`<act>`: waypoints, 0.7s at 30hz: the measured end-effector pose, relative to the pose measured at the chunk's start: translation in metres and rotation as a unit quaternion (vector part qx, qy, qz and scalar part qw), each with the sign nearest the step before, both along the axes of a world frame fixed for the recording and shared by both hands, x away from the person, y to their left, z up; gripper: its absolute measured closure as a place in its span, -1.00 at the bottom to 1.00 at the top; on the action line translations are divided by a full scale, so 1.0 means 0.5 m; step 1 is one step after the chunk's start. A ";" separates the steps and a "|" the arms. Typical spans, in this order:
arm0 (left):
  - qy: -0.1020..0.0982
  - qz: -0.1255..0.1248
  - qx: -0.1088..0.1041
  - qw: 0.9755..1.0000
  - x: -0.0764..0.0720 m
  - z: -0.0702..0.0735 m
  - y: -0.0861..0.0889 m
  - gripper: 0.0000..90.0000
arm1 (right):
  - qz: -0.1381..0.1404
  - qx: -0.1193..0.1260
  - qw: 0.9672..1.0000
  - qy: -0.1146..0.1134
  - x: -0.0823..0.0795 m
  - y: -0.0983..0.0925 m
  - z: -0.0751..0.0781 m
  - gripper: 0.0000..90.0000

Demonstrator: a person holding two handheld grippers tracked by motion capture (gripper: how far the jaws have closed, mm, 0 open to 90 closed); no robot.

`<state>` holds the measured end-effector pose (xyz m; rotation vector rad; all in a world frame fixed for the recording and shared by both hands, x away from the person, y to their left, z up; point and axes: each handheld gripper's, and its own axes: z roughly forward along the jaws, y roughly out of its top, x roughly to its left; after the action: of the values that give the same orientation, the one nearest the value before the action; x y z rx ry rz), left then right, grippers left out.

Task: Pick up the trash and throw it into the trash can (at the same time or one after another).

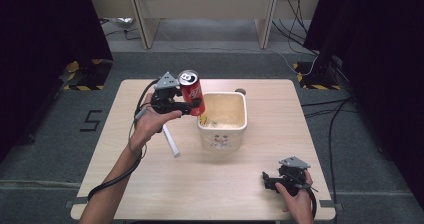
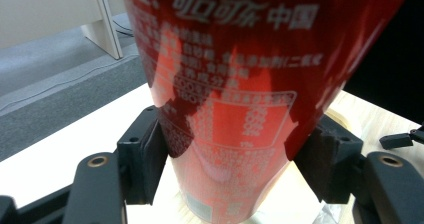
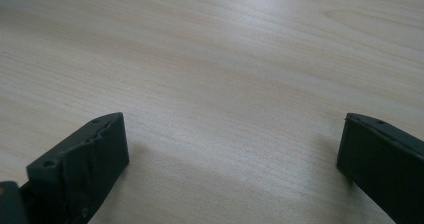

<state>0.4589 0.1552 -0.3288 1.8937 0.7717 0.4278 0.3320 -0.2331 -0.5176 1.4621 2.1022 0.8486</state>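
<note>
A red cola can with white Chinese print is held up off the table, slightly tilted, just left of a cream bin. My left gripper is shut on the can's lower half. In the left gripper view the can sits between both black pads. My right gripper rests low near the table's front right corner. Its jaws stand wide open over bare wood, with nothing between them.
The light wooden table also carries a white strip lying left of the bin. A small round grey object lies behind the bin. The bin holds some pale scraps at the bottom. Dark curtains and cables surround the table.
</note>
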 end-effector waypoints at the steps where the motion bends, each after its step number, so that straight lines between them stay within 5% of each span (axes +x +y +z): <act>1: 0.002 -0.003 -0.001 1.000 0.002 0.000 -0.006 -0.24 | 0.000 0.000 1.000 0.000 0.000 0.000 0.000 -0.99; 21: 0.016 -0.029 0.010 0.999 0.030 -0.019 -0.092 -0.24 | 0.004 -0.001 1.000 -0.001 0.000 0.000 0.000 -0.99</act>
<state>0.4738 0.1092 -0.3382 1.9398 0.7345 0.3717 0.3321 -0.2332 -0.5174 1.4536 2.1080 0.8492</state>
